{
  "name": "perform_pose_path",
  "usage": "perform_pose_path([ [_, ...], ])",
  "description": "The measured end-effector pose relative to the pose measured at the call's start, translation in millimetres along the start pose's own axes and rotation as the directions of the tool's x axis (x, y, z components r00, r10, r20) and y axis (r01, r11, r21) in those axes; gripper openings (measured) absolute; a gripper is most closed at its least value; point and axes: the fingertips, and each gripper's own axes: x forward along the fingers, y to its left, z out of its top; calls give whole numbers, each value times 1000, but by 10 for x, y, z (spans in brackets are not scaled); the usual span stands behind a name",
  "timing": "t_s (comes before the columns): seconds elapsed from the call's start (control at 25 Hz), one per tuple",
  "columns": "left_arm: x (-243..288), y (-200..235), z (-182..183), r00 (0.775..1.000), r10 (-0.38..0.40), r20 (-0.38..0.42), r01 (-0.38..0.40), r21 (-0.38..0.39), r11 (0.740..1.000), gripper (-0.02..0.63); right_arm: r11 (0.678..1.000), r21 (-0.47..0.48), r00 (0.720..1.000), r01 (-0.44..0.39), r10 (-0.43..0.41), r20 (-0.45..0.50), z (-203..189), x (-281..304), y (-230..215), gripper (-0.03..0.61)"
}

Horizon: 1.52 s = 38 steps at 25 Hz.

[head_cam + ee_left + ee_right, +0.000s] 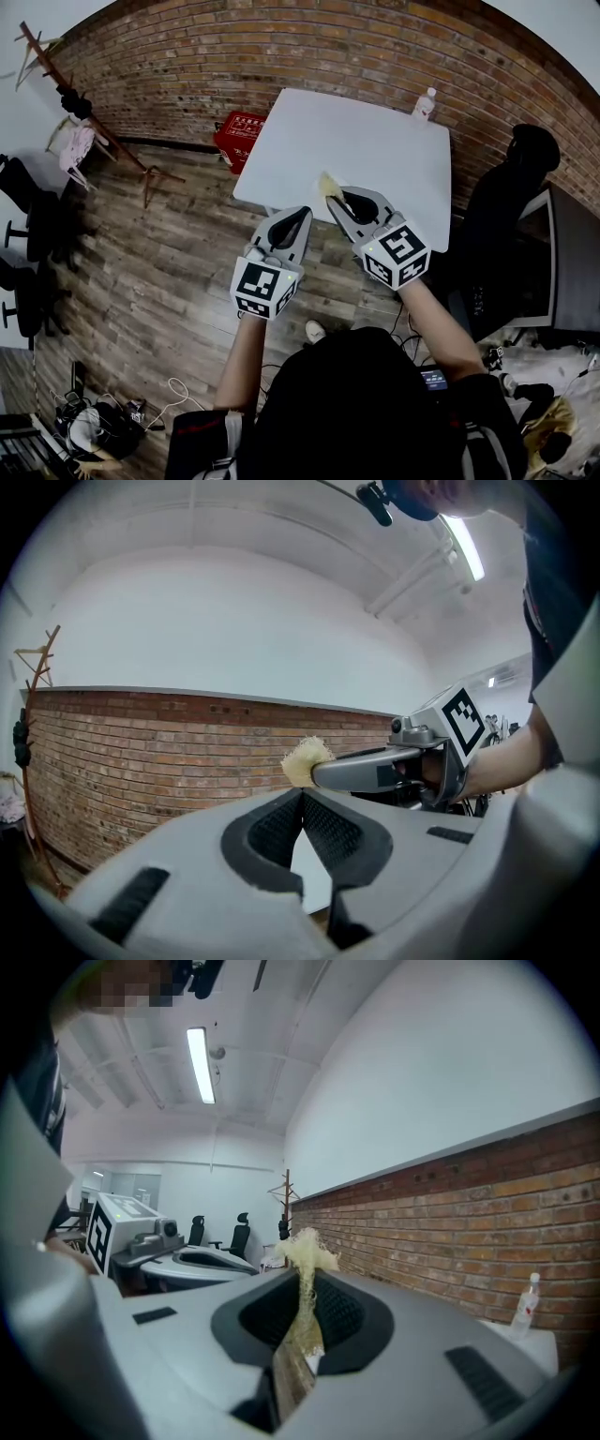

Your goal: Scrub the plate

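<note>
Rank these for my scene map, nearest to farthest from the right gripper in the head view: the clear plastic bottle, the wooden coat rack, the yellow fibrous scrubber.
1. Yellow fibrous scrubber, clamped in the right gripper, at the white table's near edge.
2. Clear plastic bottle, on the table's far right corner.
3. Wooden coat rack, far left on the floor.

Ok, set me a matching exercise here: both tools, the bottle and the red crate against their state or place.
1 left tool
2 right tool
3 bottle
4 red crate

A on the floor beside the white table
B shut on the yellow scrubber
C shut, empty
D on the table's far corner

Pairs: 1-C, 2-B, 3-D, 4-A
</note>
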Motion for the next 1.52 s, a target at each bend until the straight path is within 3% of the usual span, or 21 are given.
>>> perform_pose_path([
  [0.76,336,-113,268,996,76,41,-77,17,997,20,1000,-18,999,-22,23,28,168,-290,-328,46],
  [1.52,453,-206,401,994,100,50,-102,42,994,20,999,-21,998,-45,46,42,189,-461,-414,46],
])
